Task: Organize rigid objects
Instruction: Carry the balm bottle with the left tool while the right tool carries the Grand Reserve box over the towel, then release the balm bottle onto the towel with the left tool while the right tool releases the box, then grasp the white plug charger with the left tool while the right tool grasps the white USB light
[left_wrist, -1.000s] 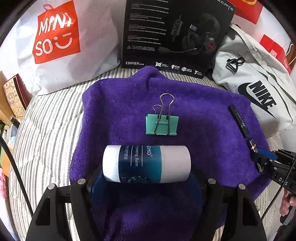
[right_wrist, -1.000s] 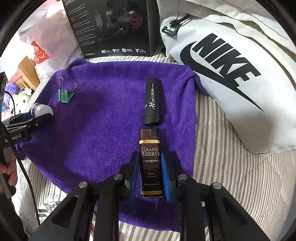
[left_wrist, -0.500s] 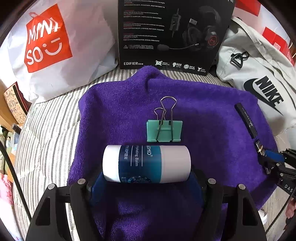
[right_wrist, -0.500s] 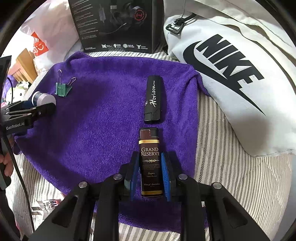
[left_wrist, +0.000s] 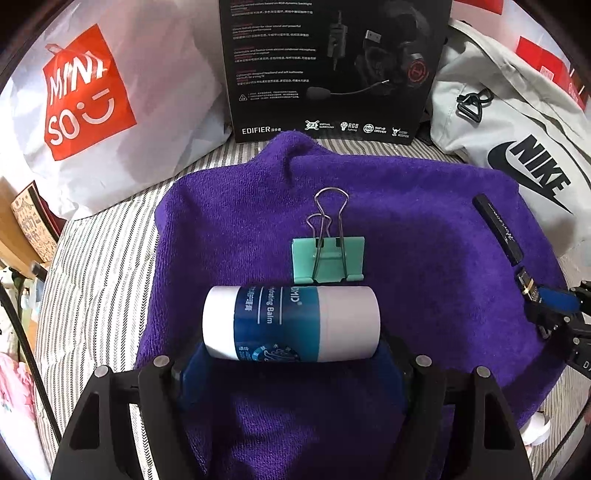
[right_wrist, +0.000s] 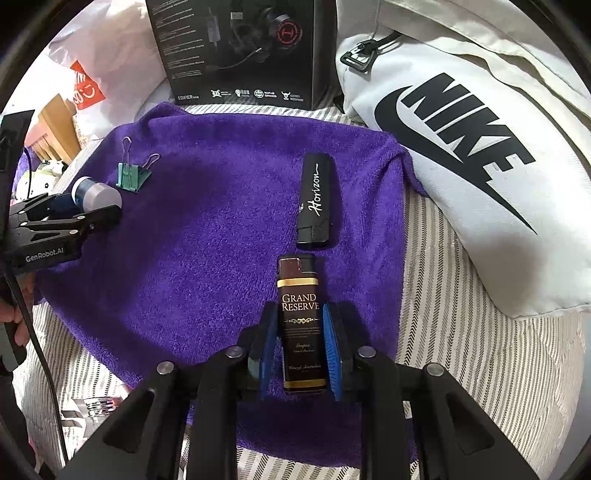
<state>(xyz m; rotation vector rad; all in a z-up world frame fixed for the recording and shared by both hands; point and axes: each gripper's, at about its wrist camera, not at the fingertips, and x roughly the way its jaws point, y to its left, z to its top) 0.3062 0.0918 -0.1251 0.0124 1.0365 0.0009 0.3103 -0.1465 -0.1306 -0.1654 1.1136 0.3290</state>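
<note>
Since a second ago, we have carried the balm tube (left_wrist: 291, 324) closer to the binder clip (left_wrist: 328, 259), now just at its 12 o'clock. Our left gripper (left_wrist: 291, 354) clamps the tube crosswise; our right gripper (right_wrist: 300, 345) grips the Grand Reserve lighter (right_wrist: 300, 321), the Horizon lighter (right_wrist: 316, 201) at its 12 o'clock on the purple towel (right_wrist: 207, 229).

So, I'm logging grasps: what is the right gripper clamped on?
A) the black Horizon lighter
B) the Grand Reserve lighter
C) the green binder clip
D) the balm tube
B: in the right wrist view the right gripper has its blue pads pressed against both sides of the Grand Reserve lighter.
</note>
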